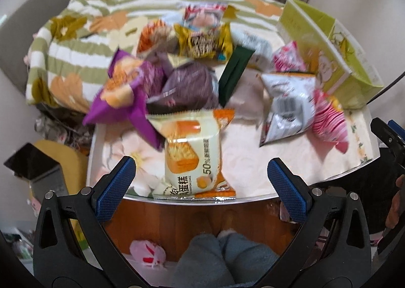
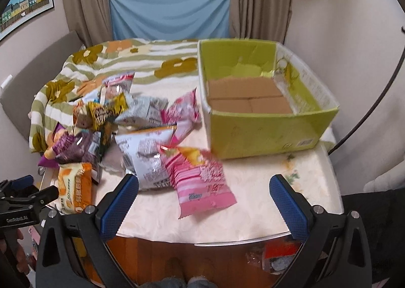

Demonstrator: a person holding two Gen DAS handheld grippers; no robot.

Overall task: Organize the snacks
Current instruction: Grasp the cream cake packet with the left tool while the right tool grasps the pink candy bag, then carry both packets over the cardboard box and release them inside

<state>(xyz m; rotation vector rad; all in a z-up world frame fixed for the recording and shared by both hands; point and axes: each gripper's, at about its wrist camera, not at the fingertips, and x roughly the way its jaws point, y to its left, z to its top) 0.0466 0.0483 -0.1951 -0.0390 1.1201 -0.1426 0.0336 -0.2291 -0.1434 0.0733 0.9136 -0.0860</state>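
Observation:
A pile of snack packets lies on the table (image 2: 253, 212). Nearest my left gripper (image 1: 201, 174) is an orange-and-cream cake packet (image 1: 193, 156), at the table's front edge; the gripper is open and empty just in front of it. Behind lie a purple packet (image 1: 126, 90), a yellow packet (image 1: 205, 43) and a silver packet (image 1: 288, 105). My right gripper (image 2: 202, 188) is open and empty, just in front of a pink packet (image 2: 202, 179). An empty green cardboard box (image 2: 263, 121) stands at the right of the table.
A green-striped flowered blanket (image 2: 83, 70) covers the table's back left. Curtains and a blue cloth (image 2: 169, 9) hang behind. A grey chair back (image 2: 33, 75) stands at the left. The left gripper shows at the right wrist view's left edge (image 2: 22, 197). My knees are below the table.

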